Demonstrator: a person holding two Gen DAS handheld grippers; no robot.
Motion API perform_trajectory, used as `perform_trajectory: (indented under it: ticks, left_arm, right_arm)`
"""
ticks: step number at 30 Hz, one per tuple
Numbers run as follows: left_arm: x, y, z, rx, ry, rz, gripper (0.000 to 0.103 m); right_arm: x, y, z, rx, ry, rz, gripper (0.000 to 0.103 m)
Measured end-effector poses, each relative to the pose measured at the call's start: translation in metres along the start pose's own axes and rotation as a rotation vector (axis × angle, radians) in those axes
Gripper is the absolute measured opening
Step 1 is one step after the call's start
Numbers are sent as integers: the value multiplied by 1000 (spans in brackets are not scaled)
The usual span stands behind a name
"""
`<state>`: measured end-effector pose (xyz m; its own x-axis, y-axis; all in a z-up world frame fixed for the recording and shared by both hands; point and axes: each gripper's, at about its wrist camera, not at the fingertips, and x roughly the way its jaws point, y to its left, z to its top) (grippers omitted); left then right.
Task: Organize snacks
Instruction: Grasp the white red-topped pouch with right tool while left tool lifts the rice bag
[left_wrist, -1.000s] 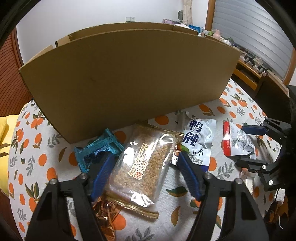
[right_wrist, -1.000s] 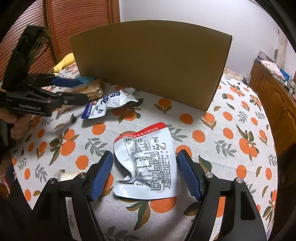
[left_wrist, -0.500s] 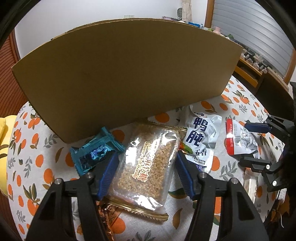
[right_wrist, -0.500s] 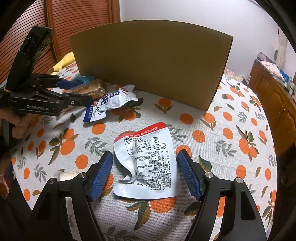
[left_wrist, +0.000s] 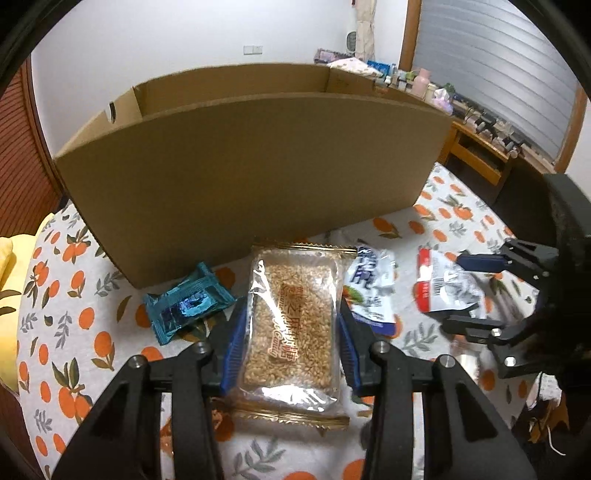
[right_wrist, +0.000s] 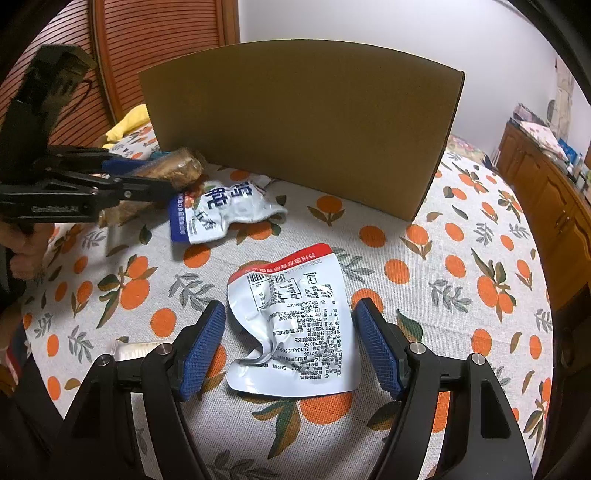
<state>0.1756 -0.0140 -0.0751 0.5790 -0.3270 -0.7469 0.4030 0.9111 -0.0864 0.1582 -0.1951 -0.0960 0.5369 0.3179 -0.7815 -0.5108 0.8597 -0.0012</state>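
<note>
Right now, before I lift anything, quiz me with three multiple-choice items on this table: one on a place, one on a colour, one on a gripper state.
1. Where does the teal packet lie?
A. inside the box
B. on the tablecloth, left of the sesame bar
C. under the red-topped pouch

2. What colour is the top band of the pouch between the right hand-held gripper's fingers?
A. red
B. green
C. yellow

3. What is the left hand-held gripper doing?
A. hanging open over bare cloth
B. shut on the blue-and-white pouch
C. shut on the sesame bar

Answers:
1 B, it sits on the tablecloth in front of the box.
2 A, a red strip runs along its far edge.
3 C, both blue pads press the bar's sides.
</note>
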Motion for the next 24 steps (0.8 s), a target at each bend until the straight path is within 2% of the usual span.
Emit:
perform_trajectory:
  ticks: [10,24]
  left_arm:
    - [-24,-13,1,12,-54,-22,42]
    - [-37,-23,2,18,-79,-41,43]
  right_arm:
    - [1,0,0,0,0,-1,75]
    - [1,0,1,-7,8,-12,75]
